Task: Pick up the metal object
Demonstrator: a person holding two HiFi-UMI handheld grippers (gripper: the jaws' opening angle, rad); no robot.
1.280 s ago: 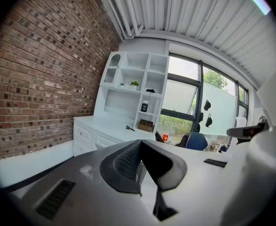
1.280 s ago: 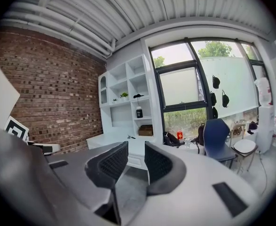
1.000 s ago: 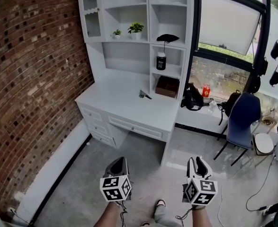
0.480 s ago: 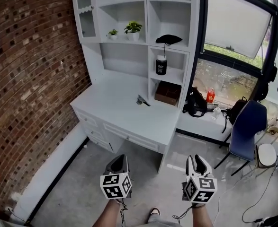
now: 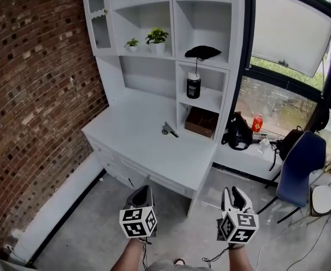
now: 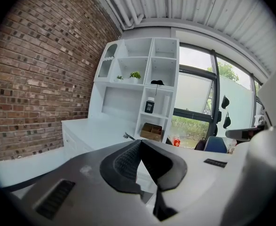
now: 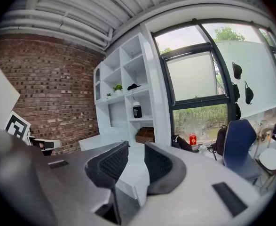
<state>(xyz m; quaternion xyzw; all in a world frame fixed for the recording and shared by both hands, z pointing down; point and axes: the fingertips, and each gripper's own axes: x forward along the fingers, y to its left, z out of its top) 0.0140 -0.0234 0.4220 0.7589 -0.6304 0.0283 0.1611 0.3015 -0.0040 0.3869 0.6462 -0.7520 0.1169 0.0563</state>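
The metal object (image 5: 168, 130) is small and dark and lies on the white desk (image 5: 137, 140), close to the foot of the shelf unit. It also shows far off in the left gripper view (image 6: 127, 136). Both grippers hang low over the grey floor, well short of the desk's front edge. My left gripper (image 5: 141, 195) (image 6: 138, 142) has its pads meeting at the tips, with nothing between them. A narrow gap separates the pads of my right gripper (image 5: 235, 195) (image 7: 136, 147), which holds nothing.
The shelf unit holds a brown box (image 5: 202, 121), a black jar (image 5: 193, 86), a black cap-like item (image 5: 202, 52) and potted plants (image 5: 156, 37). A brick wall (image 5: 35, 95) runs on the left. A black bag (image 5: 238, 134), red bottle (image 5: 257, 123) and blue chair (image 5: 300, 162) stand at the right.
The desk has come closer and sits lower in the head view, as the person steps toward it. Both grippers keep the same place and jaw state.
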